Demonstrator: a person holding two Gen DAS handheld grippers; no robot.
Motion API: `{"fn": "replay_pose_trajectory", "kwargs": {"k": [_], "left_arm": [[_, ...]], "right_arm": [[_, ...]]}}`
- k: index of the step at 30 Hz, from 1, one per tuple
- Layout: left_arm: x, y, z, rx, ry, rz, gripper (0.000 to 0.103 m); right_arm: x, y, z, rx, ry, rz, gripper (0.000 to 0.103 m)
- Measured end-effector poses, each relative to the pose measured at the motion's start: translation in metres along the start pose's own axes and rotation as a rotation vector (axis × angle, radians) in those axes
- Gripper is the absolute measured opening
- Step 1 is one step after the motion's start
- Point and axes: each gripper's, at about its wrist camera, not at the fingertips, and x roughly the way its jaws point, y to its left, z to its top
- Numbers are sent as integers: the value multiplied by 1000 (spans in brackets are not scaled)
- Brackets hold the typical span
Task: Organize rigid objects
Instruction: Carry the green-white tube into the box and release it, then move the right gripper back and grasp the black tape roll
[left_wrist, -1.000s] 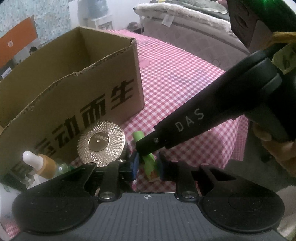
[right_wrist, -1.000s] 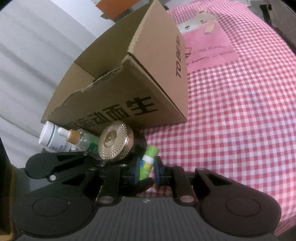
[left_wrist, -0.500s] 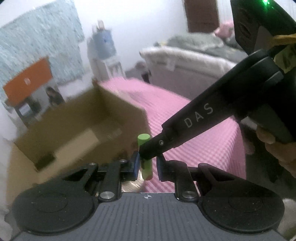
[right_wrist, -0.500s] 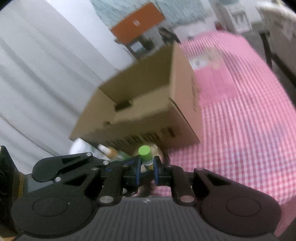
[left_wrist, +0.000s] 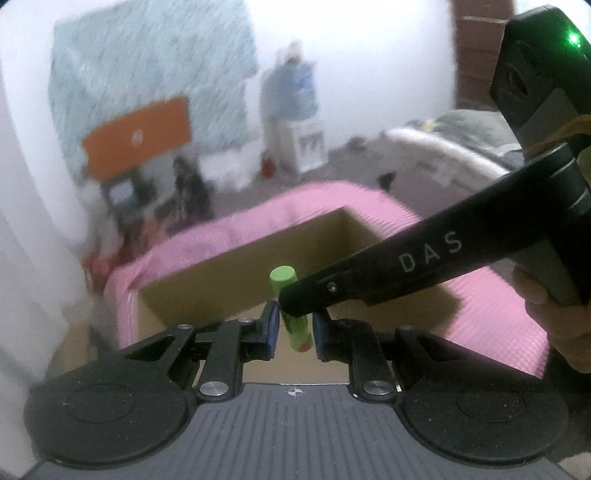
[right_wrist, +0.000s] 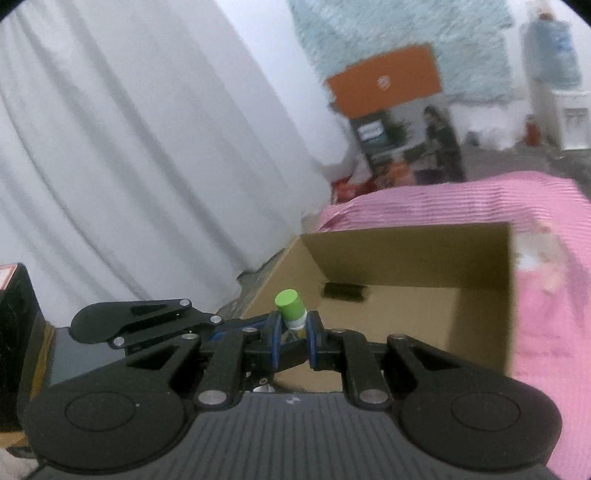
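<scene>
A green-capped tube stands upright between the blue pads of both grippers, and it also shows in the right wrist view. My right gripper is shut on it. My left gripper has its jaws close around the same tube, with a thin gap on each side. Both hold it above the open cardboard box, near its front edge. The box also shows in the left wrist view. The right gripper's black arm crosses the left wrist view.
The box stands on a pink checked tablecloth. A dark slot shows on the box's inner wall. White curtains hang to the left. The background is blurred by motion.
Both grippers have lifted the green tube from the tablecloth beside the other bottles up and over the box's rim. The bottles and gold lid have dropped out of view.
</scene>
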Motion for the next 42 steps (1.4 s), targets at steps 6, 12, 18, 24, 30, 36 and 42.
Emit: {"fn": "replay_pose_trajectory", "kwargs": {"k": [6,12,18,24,30,36,42], "left_arm": [[61,50,-3,-104,179,0,18],[98,83,-8,-175,315,17,18],[107,94,-9,-191,359,70,21],[101,97,-5,-199,333,76,23],[63,90,1,-188,230,73,44],[7,74,-2,-179,110,61,58],[-32,55,-19,-179,37,41,71]], "right_arm": [[97,-26,33,94,213,36,16],[172,-49,42,169,375,25,16],[210,-50,49,177,448,29,17],[208,-47,50,174,442,44,18],[160,-37,51,145,344,60,37],[77,-23,43,93,172,60,62],[-9,-13,11,71,24,52,68]]}}
